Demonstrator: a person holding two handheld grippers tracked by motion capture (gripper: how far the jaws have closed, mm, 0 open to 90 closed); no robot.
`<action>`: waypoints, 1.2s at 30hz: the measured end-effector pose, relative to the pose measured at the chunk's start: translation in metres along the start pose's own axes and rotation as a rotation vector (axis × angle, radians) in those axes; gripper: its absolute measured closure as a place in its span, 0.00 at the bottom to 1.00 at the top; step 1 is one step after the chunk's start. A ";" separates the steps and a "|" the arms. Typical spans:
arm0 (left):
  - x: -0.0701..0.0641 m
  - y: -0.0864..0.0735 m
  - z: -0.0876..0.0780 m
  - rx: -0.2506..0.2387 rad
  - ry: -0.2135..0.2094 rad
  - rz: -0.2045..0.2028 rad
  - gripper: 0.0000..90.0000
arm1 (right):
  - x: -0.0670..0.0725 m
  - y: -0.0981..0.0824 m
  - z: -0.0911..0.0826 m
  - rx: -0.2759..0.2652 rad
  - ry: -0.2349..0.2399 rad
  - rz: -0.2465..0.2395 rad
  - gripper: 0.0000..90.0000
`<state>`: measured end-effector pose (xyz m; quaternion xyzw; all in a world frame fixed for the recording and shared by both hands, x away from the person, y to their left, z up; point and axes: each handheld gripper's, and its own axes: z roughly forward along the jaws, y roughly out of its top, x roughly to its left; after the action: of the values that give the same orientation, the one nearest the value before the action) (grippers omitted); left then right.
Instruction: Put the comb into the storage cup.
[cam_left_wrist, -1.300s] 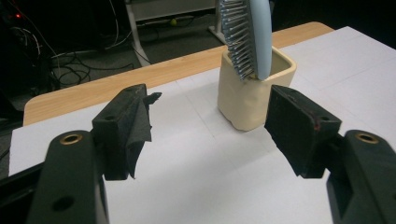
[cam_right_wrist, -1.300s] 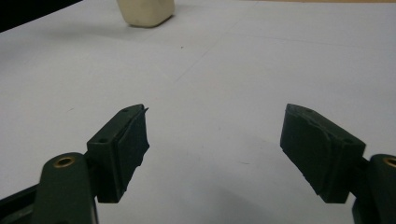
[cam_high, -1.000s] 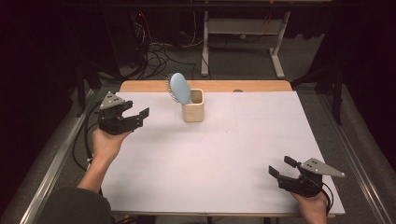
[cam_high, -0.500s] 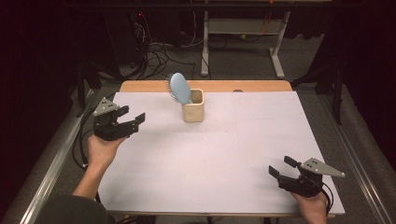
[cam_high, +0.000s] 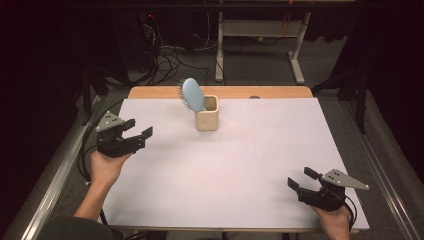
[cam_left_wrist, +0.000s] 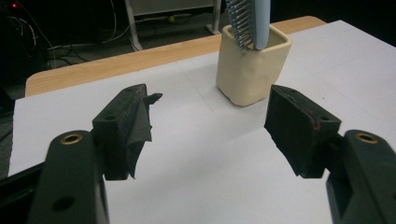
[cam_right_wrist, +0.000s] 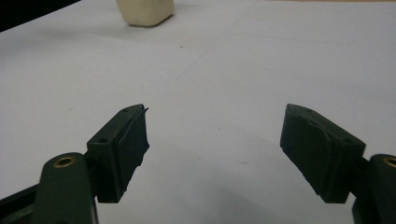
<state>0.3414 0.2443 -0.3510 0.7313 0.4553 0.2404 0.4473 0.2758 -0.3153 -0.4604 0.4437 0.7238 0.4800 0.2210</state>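
Pulled back toward the table's near-left edge since the earlier frames, the left gripper (cam_high: 134, 137) now hovers with its jaws wide apart and empty, aimed at the cream square ceramic cup (cam_high: 206, 113), probably having let go. Well beyond it, that cup holds the pale blue oval hairbrush (cam_high: 192, 94) handle-down, leaning on the rim. At the near-right corner the right gripper (cam_high: 298, 179) rests low, jaws spread and empty.
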 end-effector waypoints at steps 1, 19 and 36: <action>-0.001 -0.001 0.000 0.000 -0.001 0.001 0.35 | 0.000 0.000 0.000 0.000 0.000 0.000 0.27; -0.007 -0.017 -0.009 -0.008 -0.009 0.022 0.34 | 0.000 0.000 0.001 0.002 -0.001 -0.005 0.27; -0.007 -0.035 -0.017 -0.012 -0.016 0.011 0.33 | 0.000 0.000 0.001 0.002 -0.003 -0.004 0.27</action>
<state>0.3088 0.2521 -0.3732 0.7331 0.4463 0.2396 0.4538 0.2761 -0.3148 -0.4606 0.4431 0.7250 0.4781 0.2224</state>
